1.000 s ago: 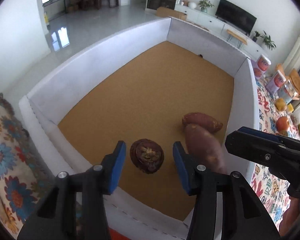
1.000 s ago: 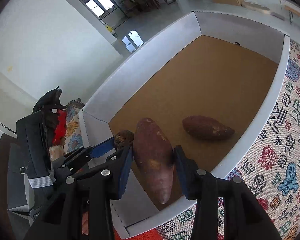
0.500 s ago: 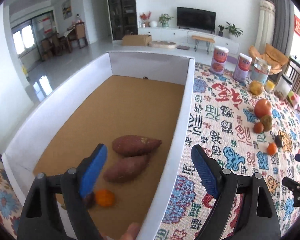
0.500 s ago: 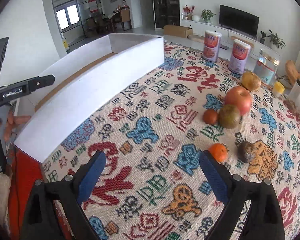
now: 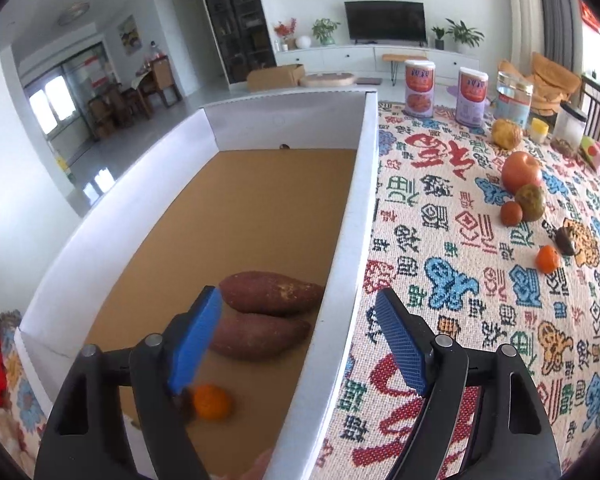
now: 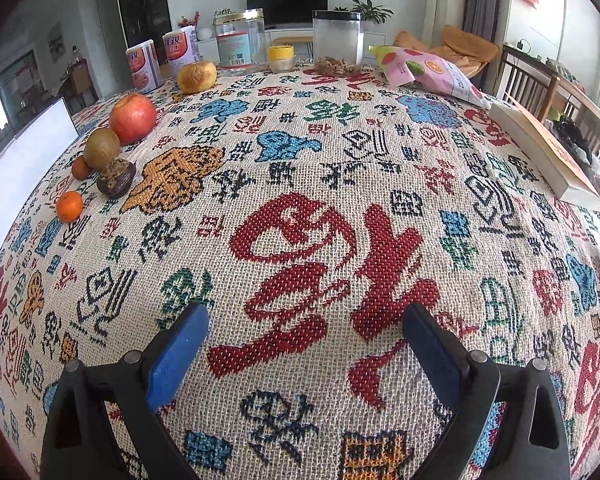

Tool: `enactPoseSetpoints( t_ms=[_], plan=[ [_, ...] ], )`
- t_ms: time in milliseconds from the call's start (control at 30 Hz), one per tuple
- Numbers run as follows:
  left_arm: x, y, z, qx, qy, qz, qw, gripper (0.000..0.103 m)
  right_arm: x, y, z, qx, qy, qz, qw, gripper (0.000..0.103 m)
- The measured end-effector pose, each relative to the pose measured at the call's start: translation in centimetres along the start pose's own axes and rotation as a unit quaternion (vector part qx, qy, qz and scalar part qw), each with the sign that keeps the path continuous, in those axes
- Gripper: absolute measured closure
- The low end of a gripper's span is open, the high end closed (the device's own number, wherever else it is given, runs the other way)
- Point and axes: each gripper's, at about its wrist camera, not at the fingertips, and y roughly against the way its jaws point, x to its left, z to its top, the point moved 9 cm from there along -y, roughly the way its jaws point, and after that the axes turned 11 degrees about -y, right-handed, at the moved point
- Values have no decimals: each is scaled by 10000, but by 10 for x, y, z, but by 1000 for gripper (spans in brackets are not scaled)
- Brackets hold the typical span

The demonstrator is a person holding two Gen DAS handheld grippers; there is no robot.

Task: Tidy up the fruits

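Note:
In the left wrist view two sweet potatoes [image 5: 274,298] lie side by side in the white box [image 5: 364,184], with a mandarin [image 5: 212,400] nearer me. My left gripper [image 5: 296,308] hovers astride the box's right wall, jaws closing a little with nothing between them. My right gripper [image 6: 305,316] hangs over bare tablecloth, jaws opening and empty. Far to its left sit an apple [image 6: 133,118], a green-brown fruit [image 6: 102,153], a mangosteen [image 6: 116,179], a mandarin [image 6: 69,206] and a yellow fruit [image 6: 197,76].
Two printed cans [image 6: 142,66], a clear jar [image 6: 240,42], a small yellow-lidded pot [image 6: 281,58] and a plastic tub [image 6: 338,42] line the far edge. A pink snack bag [image 6: 428,72] and a book [image 6: 548,152] lie at the right, beside wooden chairs.
The right gripper let go of the sweet potato, which now lies in the box, and swung right over the cloth. The left gripper opened, leaving the mangosteen, and shifted right to the box wall.

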Motion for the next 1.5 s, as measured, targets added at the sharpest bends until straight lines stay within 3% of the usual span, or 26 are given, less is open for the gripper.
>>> enactPoseSetpoints(
  t_ms=[100, 267, 333, 433, 467, 533, 600, 733, 833, 933, 1167, 1300, 1500],
  plan=[
    [6, -2, -3, 60, 125, 149, 9998, 15, 3, -2, -3, 35, 77, -76, 9999, 0],
    [3, -5, 0, 108, 241, 69, 9996, 14, 3, -1, -5, 40, 55, -56, 10000, 0],
    [4, 4, 5, -31, 205, 280, 9994, 14, 3, -1, -5, 40, 56, -55, 10000, 0],
    [9, 51, 25, -897, 283, 932, 9912, 13, 3, -2, -4, 40, 58, -57, 10000, 0],
    [5, 70, 33, -1243, 264, 1010, 9867, 8, 3, -2, -4, 41, 57, -56, 10000, 0],
    [-13, 98, 48, -1716, 176, 754, 9821, 4, 3, -2, -4, 40, 57, -56, 10000, 0],
    [-41, 110, 54, -1824, 84, 159, 9831, 3, 3, -2, -4, 40, 58, -56, 10000, 0],
    [-114, 86, 39, -1301, -148, -1149, 9847, 2, 3, -2, -4, 39, 57, -55, 10000, 0],
    [-167, 51, 13, -783, -412, -1631, 9826, 2, 3, -2, -4, 40, 58, -55, 10000, 0],
    [-203, 16, -7, -288, -677, -1731, 9821, 2, 3, -2, -4, 39, 57, -53, 10000, 0],
    [-226, -21, -17, 111, -907, -1562, 9835, 2, 3, -2, -4, 38, 58, -53, 10000, 0],
    [-224, -28, -18, 192, -610, -1708, 9832, 0, 3, -2, -4, 38, 58, -52, 10000, 0],
    [-225, -30, -17, 195, -603, -1723, 9830, 0, 3, -2, -4, 38, 57, -51, 10000, 0]
  ],
)
